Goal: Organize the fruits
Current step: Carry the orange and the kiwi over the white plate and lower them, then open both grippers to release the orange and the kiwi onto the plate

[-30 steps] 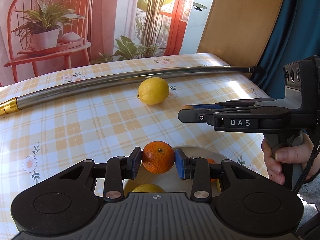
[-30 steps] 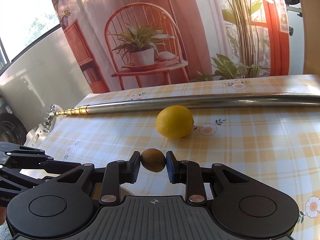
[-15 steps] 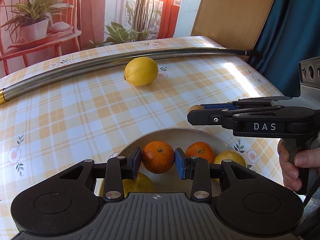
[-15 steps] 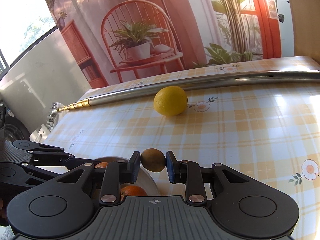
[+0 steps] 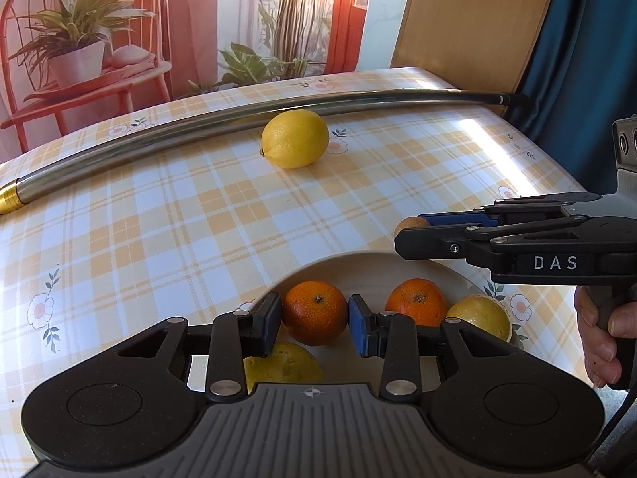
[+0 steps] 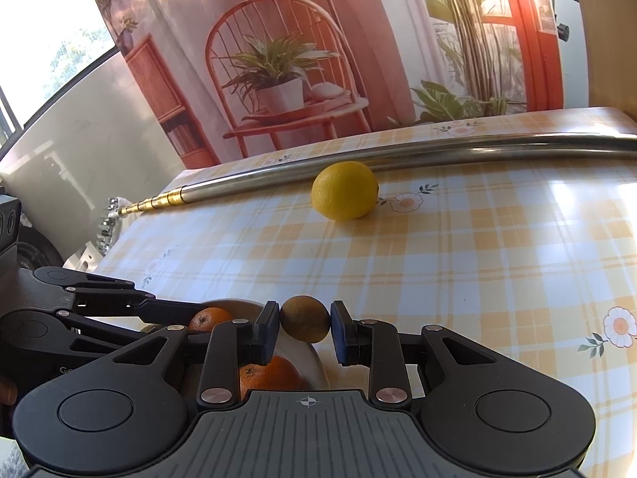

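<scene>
Both views are brightly lit by daylight. Glare is thrown across the surface (image 5: 489,135) at the right, and the straight metal pole (image 6: 438,149) is bowed by fisheye distortion.

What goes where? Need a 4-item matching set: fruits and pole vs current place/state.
Things:
1. tangerine
2. brown fruit
3. lemon
4. metal pole

Places/states:
A. loose on the tablecloth, beside the pole
B. clamped in the right tool
C. lying across the far side of the table
D. clamped in the left tool, over the bowl

Pairs: 1-D, 2-B, 3-A, 4-C
</scene>
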The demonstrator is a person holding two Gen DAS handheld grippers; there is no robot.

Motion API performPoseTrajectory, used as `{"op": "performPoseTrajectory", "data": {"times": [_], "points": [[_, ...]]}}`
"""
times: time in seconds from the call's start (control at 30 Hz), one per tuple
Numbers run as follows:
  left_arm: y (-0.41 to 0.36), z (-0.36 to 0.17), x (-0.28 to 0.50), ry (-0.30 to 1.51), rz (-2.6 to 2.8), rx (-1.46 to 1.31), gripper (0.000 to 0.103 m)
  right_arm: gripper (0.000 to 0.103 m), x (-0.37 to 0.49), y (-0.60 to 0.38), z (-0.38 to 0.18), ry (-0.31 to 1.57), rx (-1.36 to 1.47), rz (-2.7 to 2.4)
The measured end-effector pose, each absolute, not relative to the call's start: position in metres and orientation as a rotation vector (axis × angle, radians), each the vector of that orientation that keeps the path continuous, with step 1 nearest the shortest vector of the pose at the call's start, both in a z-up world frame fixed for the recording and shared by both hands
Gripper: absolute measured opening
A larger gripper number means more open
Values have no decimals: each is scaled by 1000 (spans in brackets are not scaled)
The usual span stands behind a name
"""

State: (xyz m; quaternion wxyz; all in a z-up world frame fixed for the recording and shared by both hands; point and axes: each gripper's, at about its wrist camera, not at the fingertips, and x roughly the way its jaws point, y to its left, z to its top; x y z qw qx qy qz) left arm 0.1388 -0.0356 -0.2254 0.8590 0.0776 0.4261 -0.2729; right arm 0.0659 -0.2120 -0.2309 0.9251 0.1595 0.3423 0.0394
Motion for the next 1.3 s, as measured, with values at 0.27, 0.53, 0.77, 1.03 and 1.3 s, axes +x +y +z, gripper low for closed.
{"op": "performPoseTrajectory", "data": {"times": [0.27, 0.53, 0.77, 1.03, 1.3], "points": [[-31, -224, 136, 898, -553, 148, 40, 25, 67, -207, -228, 696, 313, 104], [-24, -215, 131, 861, -525, 126, 40, 25, 69, -199, -229, 715, 295, 129], [-9, -207, 130, 825, -450, 29, 41, 26, 68, -197, -230, 717, 291, 126], [15, -216, 122, 827, -344, -65, 41, 26, 67, -195, -230, 716, 284, 117], [24, -218, 118, 829, -314, -92, 43, 28, 67, -194, -230, 721, 274, 110]]}}
